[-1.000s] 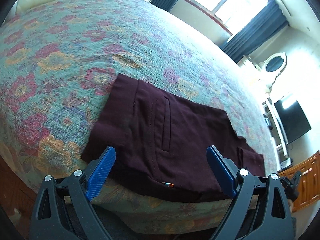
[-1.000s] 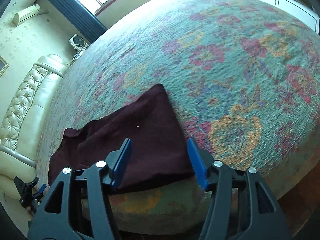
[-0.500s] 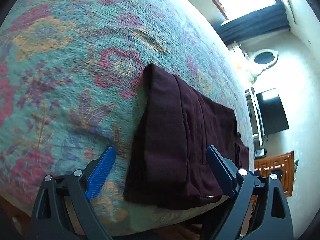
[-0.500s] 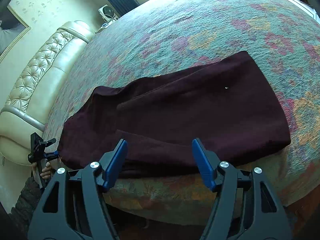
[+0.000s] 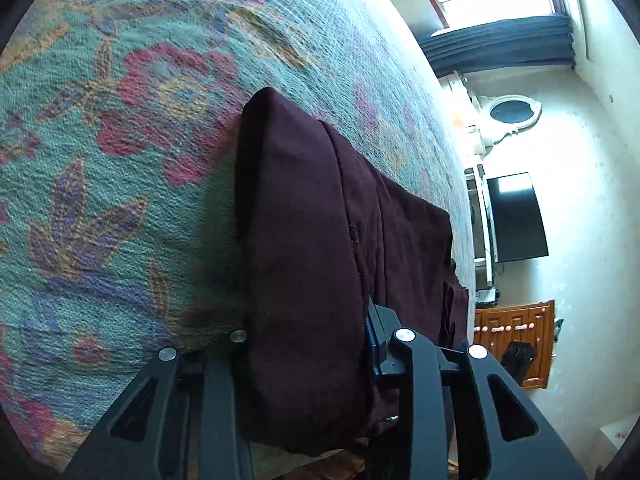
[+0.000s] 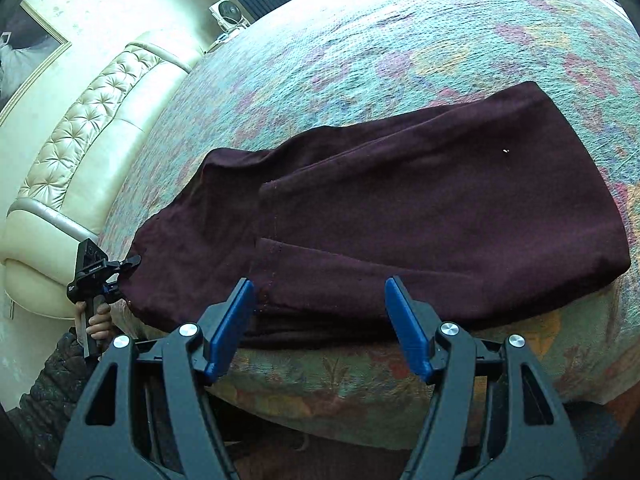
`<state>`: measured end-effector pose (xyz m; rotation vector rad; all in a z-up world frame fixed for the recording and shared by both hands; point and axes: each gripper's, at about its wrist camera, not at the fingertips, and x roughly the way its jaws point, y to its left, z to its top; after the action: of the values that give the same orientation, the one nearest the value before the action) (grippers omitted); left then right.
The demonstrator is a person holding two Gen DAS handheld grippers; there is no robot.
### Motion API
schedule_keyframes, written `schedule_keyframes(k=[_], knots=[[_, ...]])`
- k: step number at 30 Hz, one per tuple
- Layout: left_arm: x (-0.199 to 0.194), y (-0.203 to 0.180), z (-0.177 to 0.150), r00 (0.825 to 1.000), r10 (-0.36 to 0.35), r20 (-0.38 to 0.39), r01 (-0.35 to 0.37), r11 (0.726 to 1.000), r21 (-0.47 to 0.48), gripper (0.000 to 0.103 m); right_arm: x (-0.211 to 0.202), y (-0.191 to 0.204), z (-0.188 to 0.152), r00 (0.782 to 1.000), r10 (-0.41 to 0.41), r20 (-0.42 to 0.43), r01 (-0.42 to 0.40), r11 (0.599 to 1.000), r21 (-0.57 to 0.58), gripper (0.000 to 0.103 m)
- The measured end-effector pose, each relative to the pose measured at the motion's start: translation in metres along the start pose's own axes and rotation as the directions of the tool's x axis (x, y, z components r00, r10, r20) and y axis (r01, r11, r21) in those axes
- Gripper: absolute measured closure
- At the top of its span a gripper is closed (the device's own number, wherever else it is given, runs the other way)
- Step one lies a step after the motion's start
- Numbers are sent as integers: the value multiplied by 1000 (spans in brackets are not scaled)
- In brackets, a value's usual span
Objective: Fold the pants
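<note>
Dark maroon pants (image 6: 420, 216) lie partly folded along the near edge of the bed, with one layer laid over another. In the left wrist view the pants (image 5: 320, 240) run away from me and their near end fills the space between my left gripper's fingers. My left gripper (image 5: 308, 336) is closed in on that end; it also shows in the right wrist view (image 6: 120, 268) at the pants' left end. My right gripper (image 6: 320, 320) is open and empty, just in front of the pants' near edge.
The bed has a floral quilt (image 6: 440, 40) of teal, red and yellow. A cream tufted headboard (image 6: 80, 120) is at the left. A wall television (image 5: 516, 216), a wooden cabinet (image 5: 516, 340) and a curtained window (image 5: 500, 4) stand beyond the bed.
My left gripper has swung to the pants' end, moved in and closed on the fabric. My right gripper has shifted left along the pants and come closer, still open.
</note>
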<state>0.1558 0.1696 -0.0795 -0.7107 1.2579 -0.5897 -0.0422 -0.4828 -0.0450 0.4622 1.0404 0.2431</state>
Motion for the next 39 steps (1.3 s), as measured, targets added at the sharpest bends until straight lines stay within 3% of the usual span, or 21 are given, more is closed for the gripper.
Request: schedule_keyframes(k=[7,11,16,19,24,30,35,39], knots=[[-12,-52,-1,999,2,49,-5,998,56,79,-2,-2,0,1000,7,11,-7,1000,16,35],[-16,-104,-4,998,-22,61,15,992,125,79,-5,-2,0,1000,7,12,-7,1000,23,35],[-5,-172,-15,999,15,43,-24,973,230,79,-8,1,-2,1000,20,18,-20,999,25,35],[11,-211,-27,998,46,34,-54,952,302,79,-10,4,-2,999,24,23,-25,999,21,35],[59,-266,-53,984,174,48,-177,885,431,79,-15,-1,-1,999,15,36,-16,999,35,35],[140,-291,-88,938,339,73,-327,793,514,79,-23,-13,3,998,-16,65,12,998,69,35],[195,-292,-108,873,472,123,-457,702,546,79,-29,-29,7,995,-37,90,25,992,125,35],[217,-291,-117,825,540,168,-529,633,565,79,-31,-41,8,994,-39,99,22,985,170,35]])
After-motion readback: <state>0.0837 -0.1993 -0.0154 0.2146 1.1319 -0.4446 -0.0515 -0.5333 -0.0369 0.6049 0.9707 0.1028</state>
